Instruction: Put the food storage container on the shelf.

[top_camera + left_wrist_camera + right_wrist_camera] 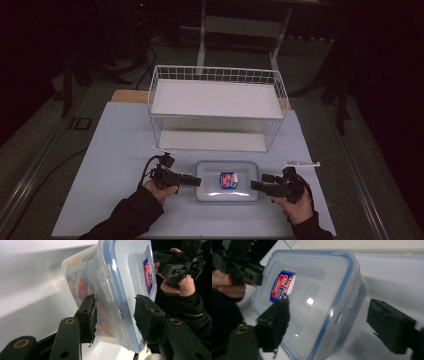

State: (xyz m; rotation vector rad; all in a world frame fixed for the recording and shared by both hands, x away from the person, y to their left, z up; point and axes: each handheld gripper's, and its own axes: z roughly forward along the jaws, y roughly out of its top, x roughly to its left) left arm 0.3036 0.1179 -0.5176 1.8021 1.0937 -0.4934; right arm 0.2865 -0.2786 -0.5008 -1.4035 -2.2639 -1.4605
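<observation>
The clear lidded container (227, 181) sat at six o'clock on the table (115, 165), hemmed at nine o'clock by the left gripper (196, 180) and at three o'clock by the right gripper (254, 185). At twelve o'clock the white wire rack (218, 107) blocked the way forward; only a narrow strip of bare table lay between rack and container. Open table spread toward nine o'clock of the left hand (159, 191) and, more narrowly, at three o'clock of the right hand (297, 207). The rack's upper shelf (217, 98) and lower shelf (212, 141) stood bare, open toward six o'clock.
</observation>
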